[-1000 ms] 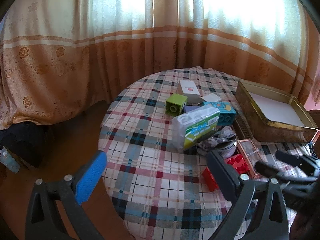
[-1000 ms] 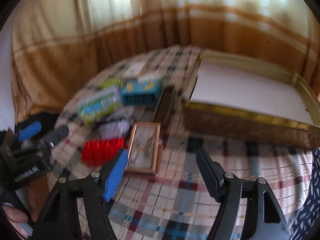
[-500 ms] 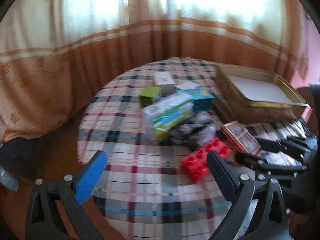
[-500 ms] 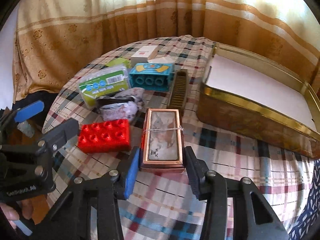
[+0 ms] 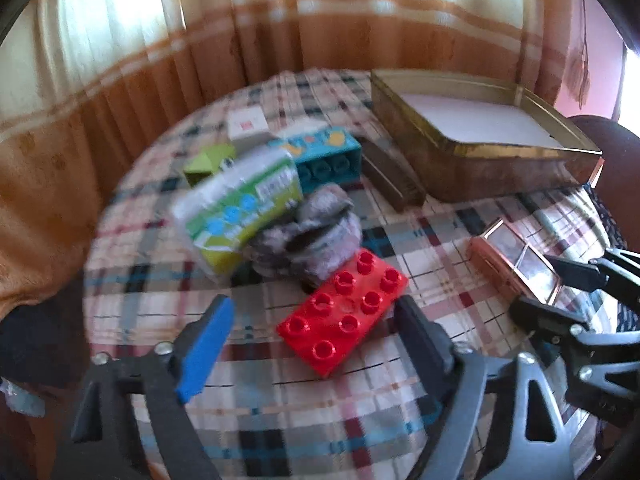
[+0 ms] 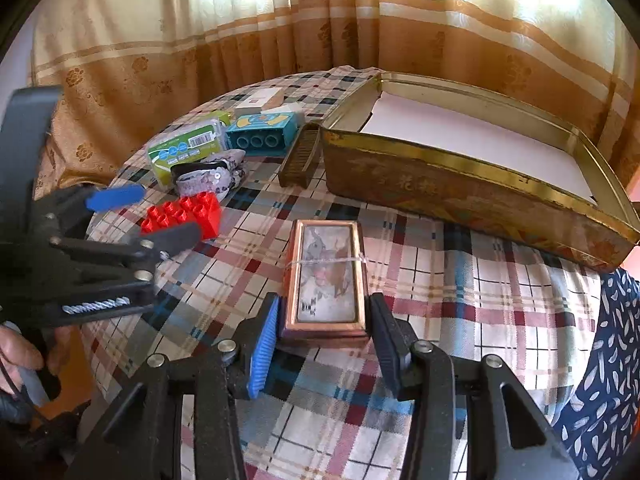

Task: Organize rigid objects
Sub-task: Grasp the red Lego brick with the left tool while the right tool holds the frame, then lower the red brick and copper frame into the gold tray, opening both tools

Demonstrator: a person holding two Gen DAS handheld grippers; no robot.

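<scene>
Indoors, plaid tablecloth (image 6: 460,280), striped curtains (image 6: 280,20).

We see a copper-framed box (image 6: 326,280) lying flat on the plaid cloth, a red brick (image 5: 343,310) studs-up nearby, and an open gold tin (image 6: 472,184) lined white behind them.

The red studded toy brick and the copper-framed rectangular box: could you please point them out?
Red studded toy brick (image 5: 344,316): left wrist view, on its studded top.
Copper-framed rectangular box (image 6: 326,276): right wrist view, on its pictured lid.
</scene>
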